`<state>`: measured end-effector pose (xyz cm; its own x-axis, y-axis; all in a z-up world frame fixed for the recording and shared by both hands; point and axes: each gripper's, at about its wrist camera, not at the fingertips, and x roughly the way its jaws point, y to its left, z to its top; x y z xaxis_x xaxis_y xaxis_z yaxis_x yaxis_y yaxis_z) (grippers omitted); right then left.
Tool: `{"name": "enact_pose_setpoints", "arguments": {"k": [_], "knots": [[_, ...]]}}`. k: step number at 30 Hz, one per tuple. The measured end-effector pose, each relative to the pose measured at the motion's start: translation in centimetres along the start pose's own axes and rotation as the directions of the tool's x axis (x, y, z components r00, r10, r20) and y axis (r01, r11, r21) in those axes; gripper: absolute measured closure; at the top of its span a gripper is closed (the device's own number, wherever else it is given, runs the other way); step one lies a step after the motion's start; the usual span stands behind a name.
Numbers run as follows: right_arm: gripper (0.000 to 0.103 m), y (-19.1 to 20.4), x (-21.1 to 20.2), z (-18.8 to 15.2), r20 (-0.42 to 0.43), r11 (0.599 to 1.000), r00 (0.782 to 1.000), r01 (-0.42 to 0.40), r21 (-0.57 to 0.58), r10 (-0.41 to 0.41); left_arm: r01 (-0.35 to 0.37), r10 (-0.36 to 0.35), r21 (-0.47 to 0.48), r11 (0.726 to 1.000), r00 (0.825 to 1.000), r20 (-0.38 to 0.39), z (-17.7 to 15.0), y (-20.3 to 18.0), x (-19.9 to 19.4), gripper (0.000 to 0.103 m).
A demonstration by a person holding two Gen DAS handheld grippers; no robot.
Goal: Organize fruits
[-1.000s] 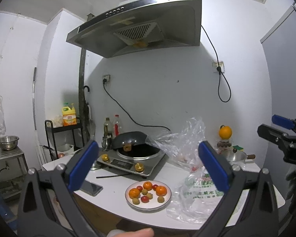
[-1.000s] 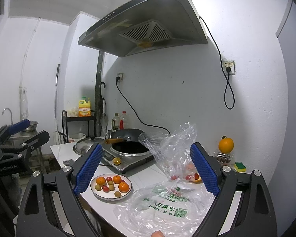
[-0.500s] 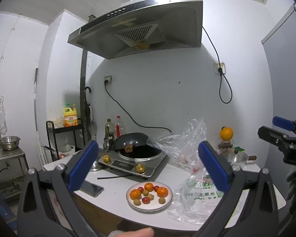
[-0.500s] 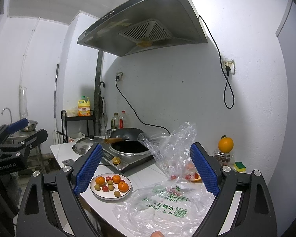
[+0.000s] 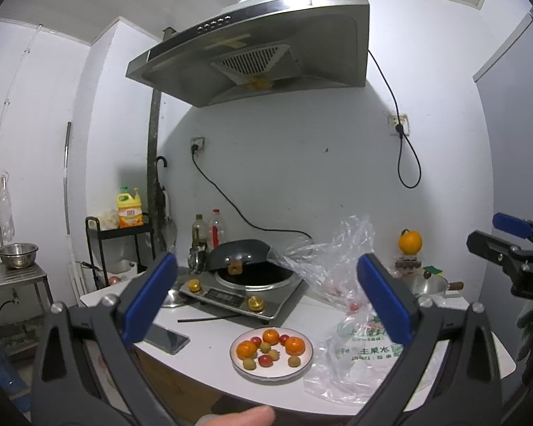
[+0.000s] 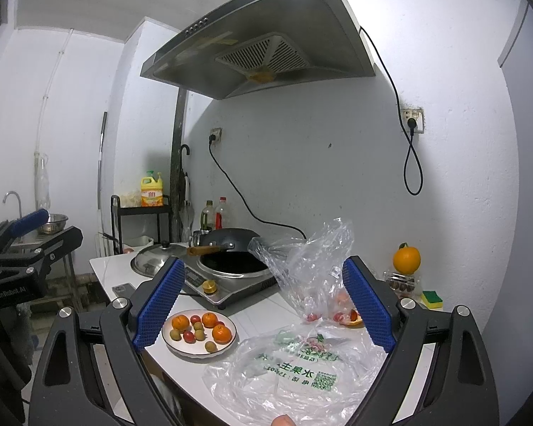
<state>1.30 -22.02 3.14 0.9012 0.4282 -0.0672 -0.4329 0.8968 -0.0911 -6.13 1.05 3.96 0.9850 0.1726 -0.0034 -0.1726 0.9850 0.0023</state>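
Over the last second your left view has crept slightly nearer the bench; the plate (image 5: 272,372) and its fruit have not shifted, so nothing in the task has altered. Left tongs (image 5: 266,303): spread wide, holding and touching nothing. Right tongs (image 6: 264,305): likewise spread, empty, above the printed bag (image 6: 295,372) at the front edge. Fruit (image 6: 199,330) sits mixed on the plate; more lies in the clear bag (image 6: 312,277) behind.

A home kitchen: range hood (image 5: 256,46) at 12 o'clock over an induction cooker (image 5: 245,293) (wok (image 5: 241,254) on it)
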Motion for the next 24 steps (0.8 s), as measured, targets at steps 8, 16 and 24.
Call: {"name": "enact_pose_setpoints", "arguments": {"k": [8,16,24], "knots": [[0.011,-0.07,-0.02,0.0,-0.001,1.0,1.0,0.0,0.0,0.0,0.004,-0.004,0.002,1.0,1.0,-0.001,0.11,0.07,0.07,0.001],[0.011,-0.11,-0.02,-0.02,-0.003,1.0,1.0,-0.001,0.0,0.001,0.005,-0.005,0.003,1.0,1.0,0.0,0.12,0.06,0.11,0.001],[0.011,-0.17,-0.03,-0.08,-0.004,1.0,1.0,0.001,0.0,-0.001,0.019,-0.019,0.004,1.0,1.0,-0.003,0.23,0.18,0.3,0.001]]}}
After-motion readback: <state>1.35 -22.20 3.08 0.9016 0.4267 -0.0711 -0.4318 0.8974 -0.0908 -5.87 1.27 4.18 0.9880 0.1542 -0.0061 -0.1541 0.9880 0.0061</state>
